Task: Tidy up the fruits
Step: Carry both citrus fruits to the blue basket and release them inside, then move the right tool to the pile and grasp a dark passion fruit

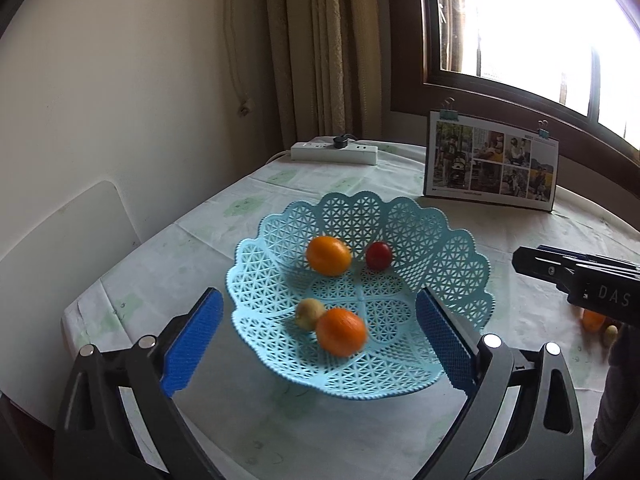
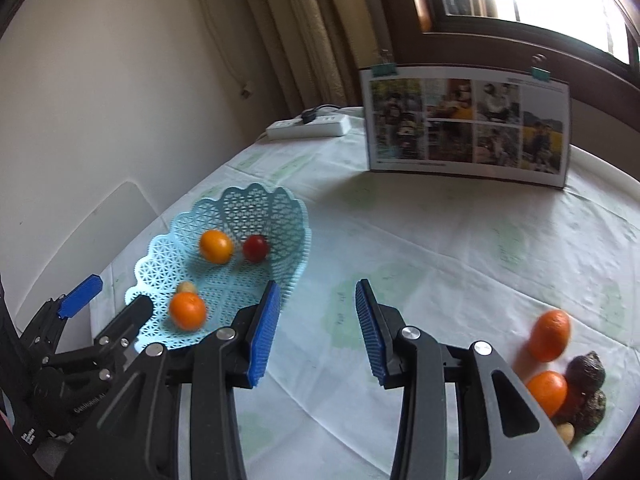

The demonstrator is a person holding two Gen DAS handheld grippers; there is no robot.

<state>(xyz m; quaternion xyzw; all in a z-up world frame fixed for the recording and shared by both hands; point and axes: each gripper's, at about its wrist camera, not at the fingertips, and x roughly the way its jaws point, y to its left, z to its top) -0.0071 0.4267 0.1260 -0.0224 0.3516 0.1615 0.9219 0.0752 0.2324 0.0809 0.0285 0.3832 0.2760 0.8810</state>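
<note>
1. Left gripper [image 1: 320, 344]: blue ribbed pads spread wide, released, nothing between them. It hovers over the near rim of the pale blue perforated plastic basket with scalloped edge [image 1: 448, 240], which sits on the table covered with a white cloth printed in faint green [image 1: 192, 248].
2. Basket contents, left wrist view: one round orange citrus fruit [image 1: 329, 256] at about 11 o'clock from the basket centre; a small dark red round fruit [image 1: 379, 255] just beside it at about 1 o'clock; a second orange citrus fruit [image 1: 341, 331] at about 6 o'clock, blurred, touching or overlapping a small pale yellow-tan fruit [image 1: 310, 313] at its 10 o'clock.
3. Right gripper [image 2: 316, 332]: pads apart, released, empty, over bare cloth at about 3 o'clock from the basket [image 2: 168, 256].
4. Fruit outside the basket, right wrist view, at about 4 o'clock from the right gripper: an oblong orange fruit [image 2: 549, 335], blurred; below it a rounder orange fruit [image 2: 547, 387]; two dark brown wrinkled fruits [image 2: 586, 372] just beside; a small pale fruit [image 2: 565, 432] partly hidden by the gripper frame.
5. Background, 12 o'clock side of table: white power strip with a black plug [image 1: 335, 151]; upright photo collage card held by binder clips [image 1: 491, 164]; beige curtain [image 1: 320, 48]; dark-framed window [image 1: 520, 32].
</note>
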